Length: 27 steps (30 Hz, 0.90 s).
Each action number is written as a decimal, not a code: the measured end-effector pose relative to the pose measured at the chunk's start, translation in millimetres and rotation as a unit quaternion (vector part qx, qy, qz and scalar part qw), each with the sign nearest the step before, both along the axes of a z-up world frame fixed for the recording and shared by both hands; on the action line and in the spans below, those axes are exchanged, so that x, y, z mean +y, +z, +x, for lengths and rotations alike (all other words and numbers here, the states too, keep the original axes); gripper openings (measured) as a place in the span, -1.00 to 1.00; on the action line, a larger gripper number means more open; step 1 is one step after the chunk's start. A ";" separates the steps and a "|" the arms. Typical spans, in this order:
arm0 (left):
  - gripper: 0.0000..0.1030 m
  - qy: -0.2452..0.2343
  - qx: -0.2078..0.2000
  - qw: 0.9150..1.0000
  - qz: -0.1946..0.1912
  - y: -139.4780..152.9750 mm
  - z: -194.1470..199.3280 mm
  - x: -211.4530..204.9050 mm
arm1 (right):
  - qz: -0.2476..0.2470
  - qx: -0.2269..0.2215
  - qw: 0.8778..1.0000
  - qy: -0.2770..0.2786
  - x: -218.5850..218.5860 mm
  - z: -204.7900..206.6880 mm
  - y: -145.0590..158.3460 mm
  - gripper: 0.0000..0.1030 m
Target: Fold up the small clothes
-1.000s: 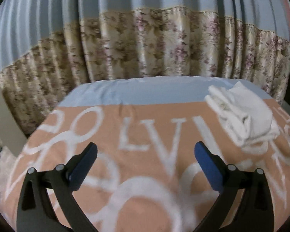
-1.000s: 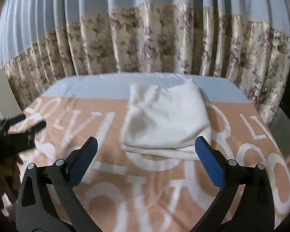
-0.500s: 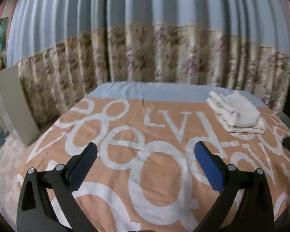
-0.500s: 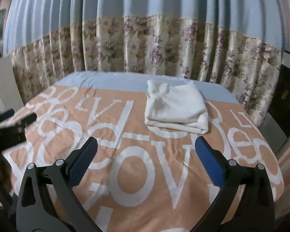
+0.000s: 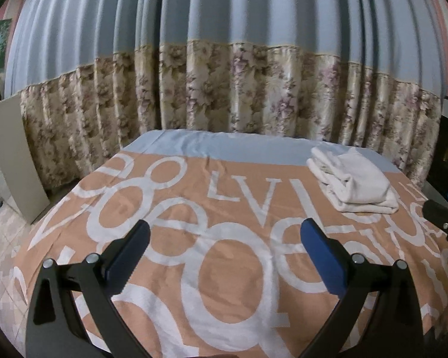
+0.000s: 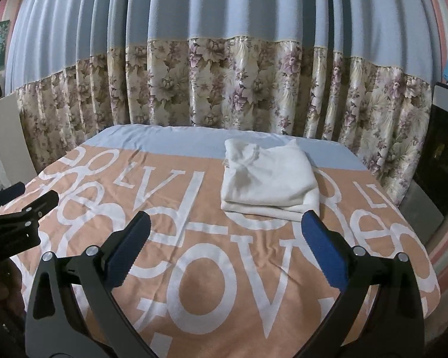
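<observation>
While the left claw (image 5: 224, 241) hangs wide open and empty over the bed (image 5: 194, 262), the folded white garment (image 5: 354, 180) lies far right on the peach blanket (white lettering). From the right wrist, the right claw (image 6: 225, 240) gapes empty too, the garment just beyond its right fingertip (image 6: 316, 232).

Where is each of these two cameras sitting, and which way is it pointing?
Left wrist view: sits on the left hand-held gripper, looking forward over the bed cover toward the curtain; its own two open fingers show, and the right hand-held gripper's tip at the right edge.
Right wrist view: sits on the right hand-held gripper, facing the folded white cloth; its open fingers show, and the left hand-held gripper at the left edge.
Shared: both see the cloth, bed cover and curtain.
</observation>
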<state>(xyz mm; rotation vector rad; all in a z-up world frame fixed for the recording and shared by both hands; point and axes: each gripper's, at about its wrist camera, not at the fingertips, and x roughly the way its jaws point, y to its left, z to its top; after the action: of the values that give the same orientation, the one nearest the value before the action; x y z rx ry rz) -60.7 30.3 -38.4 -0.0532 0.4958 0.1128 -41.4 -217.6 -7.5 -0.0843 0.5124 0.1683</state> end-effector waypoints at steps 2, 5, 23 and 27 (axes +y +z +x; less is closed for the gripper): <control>0.96 0.004 -0.002 1.000 0.020 -1.0 0.4 -2.7 | 0.002 0.001 1.000 0.000 -0.4 1.6 -1.2 0.94; 0.96 -0.004 -0.004 0.999 0.035 -2.2 -0.1 -10.1 | 0.000 0.002 1.000 -0.003 -1.3 2.8 -3.5 0.94; 0.96 -0.008 -0.007 1.000 0.029 66.6 23.7 5.5 | -0.004 0.009 0.999 -0.036 -20.7 26.1 36.4 0.94; 0.96 0.011 -0.009 1.000 0.014 77.7 27.3 12.1 | 0.006 0.013 0.999 -0.046 -22.5 29.6 49.1 0.94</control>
<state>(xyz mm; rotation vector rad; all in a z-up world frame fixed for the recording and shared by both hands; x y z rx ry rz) -33.3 42.4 39.3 -0.0323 0.4747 0.1408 -11.8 -240.2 41.7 -0.0457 0.5395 0.0819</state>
